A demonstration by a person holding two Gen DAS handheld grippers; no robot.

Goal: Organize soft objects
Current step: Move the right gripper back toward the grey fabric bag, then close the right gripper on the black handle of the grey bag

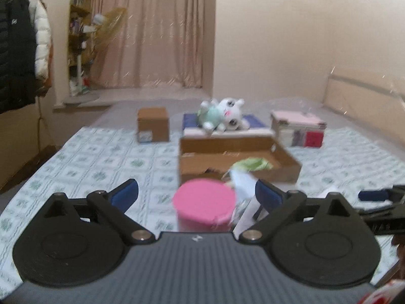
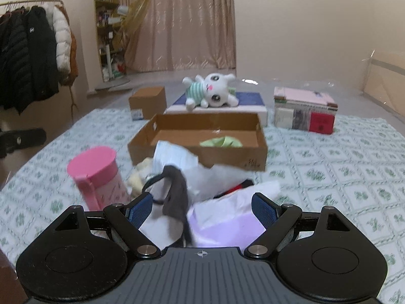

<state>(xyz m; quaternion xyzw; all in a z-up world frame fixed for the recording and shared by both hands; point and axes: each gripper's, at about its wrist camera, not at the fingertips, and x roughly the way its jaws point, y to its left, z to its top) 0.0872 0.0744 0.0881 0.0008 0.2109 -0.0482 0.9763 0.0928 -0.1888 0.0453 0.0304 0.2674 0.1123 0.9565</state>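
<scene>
A low open cardboard box [image 2: 197,147] [image 1: 238,162] lies on the patterned bed cover with a green cloth [image 2: 220,141] [image 1: 250,164] inside. In front of it is a heap of soft items: a dark grey cloth [image 2: 177,195], white paper or fabric [image 2: 174,154] and a lilac piece [image 2: 222,223]. My right gripper [image 2: 202,207] is open over the heap, the grey cloth between its fingers. My left gripper [image 1: 197,193] is open and empty above a pink lidded cup [image 1: 205,207] [image 2: 98,174]. A white plush toy [image 2: 210,91] [image 1: 222,114] lies on a blue-topped box behind.
A small brown carton [image 2: 148,102] stands back left, a stack of books and boxes [image 2: 303,111] back right. A coat rack with jackets [image 2: 33,50] is at the left wall. The right gripper's finger [image 1: 374,195] shows at the right edge of the left wrist view.
</scene>
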